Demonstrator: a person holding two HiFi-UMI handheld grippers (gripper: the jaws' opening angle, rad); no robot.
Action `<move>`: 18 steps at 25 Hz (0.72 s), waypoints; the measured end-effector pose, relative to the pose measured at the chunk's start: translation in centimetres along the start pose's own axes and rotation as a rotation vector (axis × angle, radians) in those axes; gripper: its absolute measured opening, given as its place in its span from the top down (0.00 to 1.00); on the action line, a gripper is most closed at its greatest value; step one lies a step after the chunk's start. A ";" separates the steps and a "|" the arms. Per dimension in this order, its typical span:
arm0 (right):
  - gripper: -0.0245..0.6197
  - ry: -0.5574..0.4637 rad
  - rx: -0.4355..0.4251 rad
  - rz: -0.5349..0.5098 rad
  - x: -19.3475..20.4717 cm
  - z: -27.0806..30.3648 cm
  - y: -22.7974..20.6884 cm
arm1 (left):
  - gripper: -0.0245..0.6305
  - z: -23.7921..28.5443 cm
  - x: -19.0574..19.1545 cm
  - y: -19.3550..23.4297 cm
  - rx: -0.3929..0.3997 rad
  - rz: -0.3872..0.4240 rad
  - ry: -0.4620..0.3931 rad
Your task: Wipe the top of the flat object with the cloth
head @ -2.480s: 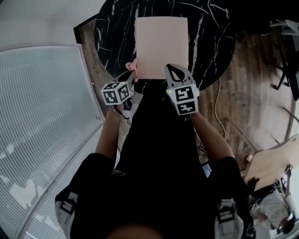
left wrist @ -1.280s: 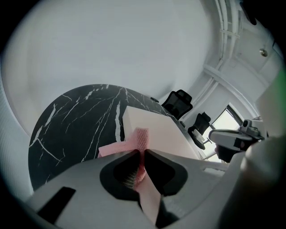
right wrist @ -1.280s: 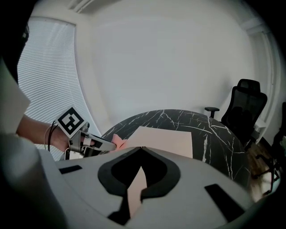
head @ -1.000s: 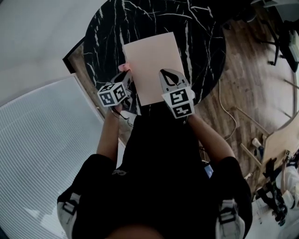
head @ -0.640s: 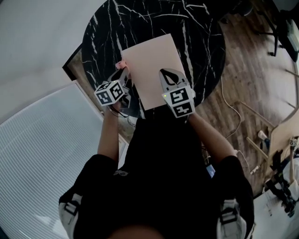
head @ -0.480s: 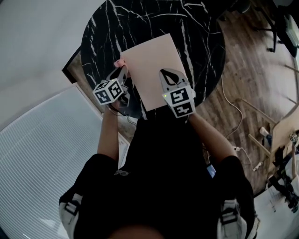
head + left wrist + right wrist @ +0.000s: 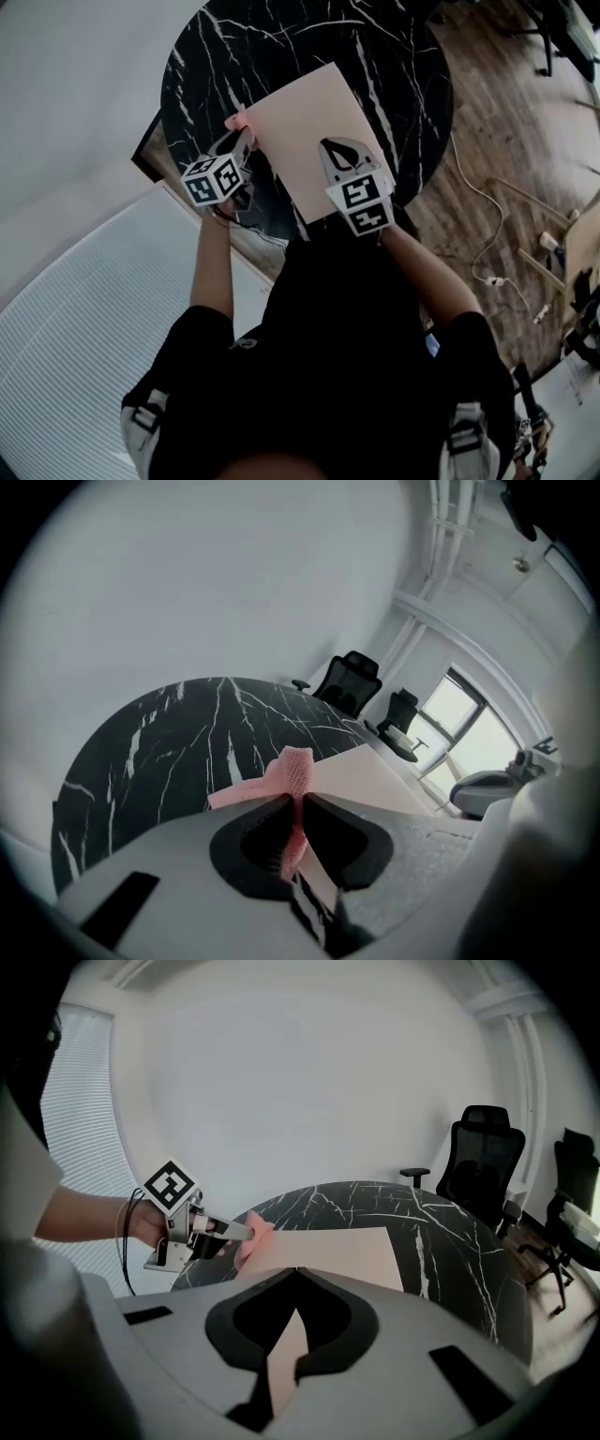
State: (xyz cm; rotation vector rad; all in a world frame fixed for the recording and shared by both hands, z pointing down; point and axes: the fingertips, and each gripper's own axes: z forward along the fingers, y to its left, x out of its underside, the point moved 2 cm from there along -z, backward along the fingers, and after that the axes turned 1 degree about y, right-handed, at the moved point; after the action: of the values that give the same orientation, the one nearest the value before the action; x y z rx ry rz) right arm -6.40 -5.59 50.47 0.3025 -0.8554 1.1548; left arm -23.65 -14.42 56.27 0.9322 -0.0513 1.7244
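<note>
A flat pale-pink board (image 7: 314,131) lies on the round black marble table (image 7: 281,47), its near end reaching the table's edge. My left gripper (image 7: 244,139) is shut on a pink cloth (image 7: 236,120), which sits at the board's left edge near the far left corner. In the left gripper view the cloth (image 7: 292,766) sticks up between the closed jaws, with the board (image 7: 375,775) just to the right. My right gripper (image 7: 342,142) is shut and rests tip-down over the board's near part. The right gripper view shows the board (image 7: 328,1246) and the left gripper (image 7: 239,1232) with the cloth (image 7: 253,1237).
Black office chairs (image 7: 487,1162) stand beyond the table. To the right is wooden floor (image 7: 506,141) with a loose white cable (image 7: 478,216). A white ribbed panel (image 7: 75,328) runs along the left. The person's dark-clothed body fills the lower head view.
The left gripper has slid the cloth along the board's left edge toward the far left corner. The right gripper has stayed on the board's near part. The head camera has shifted.
</note>
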 end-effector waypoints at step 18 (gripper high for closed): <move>0.97 -0.046 -0.025 0.079 2.7 -1.3 -3.4 | 0.91 5.4 -5.2 -1.2 0.134 0.843 0.567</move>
State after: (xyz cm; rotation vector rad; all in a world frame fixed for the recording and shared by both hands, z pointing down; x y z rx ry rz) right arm -2.40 -4.38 52.25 0.2776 -0.9290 1.2133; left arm -19.27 -20.65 56.33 0.4914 0.0554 2.7537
